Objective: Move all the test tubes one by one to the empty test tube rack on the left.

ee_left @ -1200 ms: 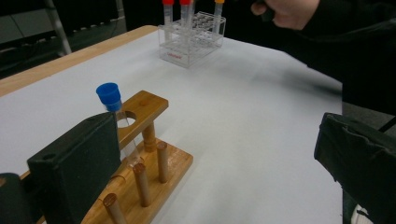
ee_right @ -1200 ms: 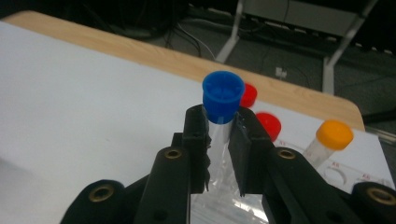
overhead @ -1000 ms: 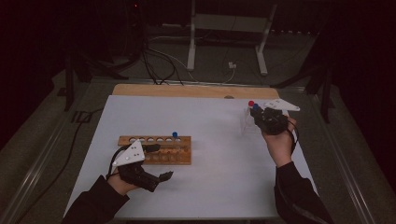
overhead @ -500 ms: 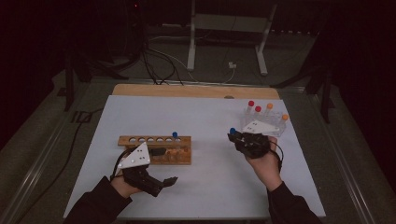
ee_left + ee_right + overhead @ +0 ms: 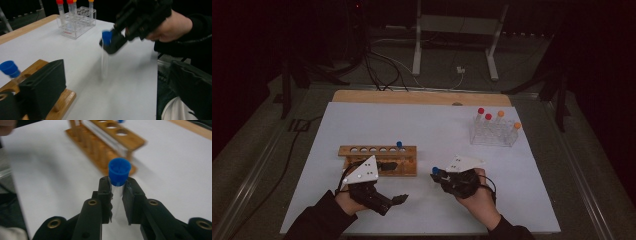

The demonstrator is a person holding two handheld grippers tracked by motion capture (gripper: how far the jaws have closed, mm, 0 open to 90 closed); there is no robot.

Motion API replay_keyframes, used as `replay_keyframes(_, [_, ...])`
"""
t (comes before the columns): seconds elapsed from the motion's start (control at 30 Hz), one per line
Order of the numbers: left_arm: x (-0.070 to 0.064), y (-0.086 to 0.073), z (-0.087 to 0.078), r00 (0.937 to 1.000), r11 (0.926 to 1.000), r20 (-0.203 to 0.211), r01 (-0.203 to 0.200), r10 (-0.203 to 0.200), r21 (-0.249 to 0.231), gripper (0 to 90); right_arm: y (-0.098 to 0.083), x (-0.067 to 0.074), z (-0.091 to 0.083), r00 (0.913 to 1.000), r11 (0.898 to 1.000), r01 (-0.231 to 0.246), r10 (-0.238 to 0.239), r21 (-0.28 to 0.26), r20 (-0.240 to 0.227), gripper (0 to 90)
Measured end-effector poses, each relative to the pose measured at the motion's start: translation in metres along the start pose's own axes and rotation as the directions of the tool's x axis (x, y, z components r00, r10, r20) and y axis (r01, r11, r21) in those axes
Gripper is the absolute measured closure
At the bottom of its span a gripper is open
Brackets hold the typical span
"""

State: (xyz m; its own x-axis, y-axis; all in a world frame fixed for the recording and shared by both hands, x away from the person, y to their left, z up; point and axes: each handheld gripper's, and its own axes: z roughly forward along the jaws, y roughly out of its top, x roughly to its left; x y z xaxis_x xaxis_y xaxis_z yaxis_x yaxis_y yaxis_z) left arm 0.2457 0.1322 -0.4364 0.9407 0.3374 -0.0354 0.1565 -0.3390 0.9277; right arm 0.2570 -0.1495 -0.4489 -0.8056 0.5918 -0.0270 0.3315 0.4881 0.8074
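My right gripper [image 5: 441, 176] is shut on a clear tube with a blue cap [image 5: 435, 171], held upright above the white table a little right of the wooden rack [image 5: 362, 150]. In the right gripper view the blue cap [image 5: 119, 171] stands just above the jaws, with the wooden rack [image 5: 107, 140] blurred beyond. One blue-capped tube [image 5: 399, 145] stands in the wooden rack. My left gripper [image 5: 398, 199] is open and empty, near the table's front in front of the rack. Its own view shows the held tube [image 5: 104, 62] hanging from the right gripper [image 5: 117, 43].
A clear plastic rack [image 5: 493, 136] with red- and orange-capped tubes stands at the back right of the white table [image 5: 427, 125]. A wooden strip [image 5: 412, 97] runs along the far edge. Cables and a metal stand [image 5: 419, 45] lie on the floor beyond.
My right gripper has carried the blue-capped tube from the clear rack leftward and nearer, to just right of the wooden rack. The left gripper has barely shifted.
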Motion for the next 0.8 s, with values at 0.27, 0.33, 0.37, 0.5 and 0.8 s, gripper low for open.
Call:
replay_keyframes(0.27, [-0.007,0.003,0.007,0.9999,0.9994,-0.003,-0.014,0.014,-0.032,20.6,0.003,0.026,0.013,0.9955,0.999,0.047,-0.045,0.017,-0.084,77.0])
replay_keyframes(0.33, [-0.008,0.003,0.01,0.9999,0.9992,-0.005,-0.016,0.016,-0.036,27.3,0.005,0.029,0.014,0.9946,0.999,0.05,-0.048,0.012,-0.091,77.0])
replay_keyframes(0.37, [-0.008,0.003,0.011,0.9999,0.9992,-0.003,-0.013,0.013,-0.037,30.3,0.005,0.031,0.014,0.9942,0.999,0.051,-0.05,0.01,-0.095,77.0])
replay_keyframes(0.5, [-0.01,0.002,0.018,0.9996,0.9994,-0.01,-0.027,0.027,-0.021,40.5,0.008,0.036,0.015,0.9925,0.998,0.063,-0.062,0.004,-0.105,77.0])
replay_keyframes(0.8, [-0.01,0.0,0.025,0.9979,0.9985,-0.04,-0.05,0.051,0.022,62.5,0.012,0.041,0.015,0.9904,0.997,0.076,-0.077,-0.008,-0.115,77.0])
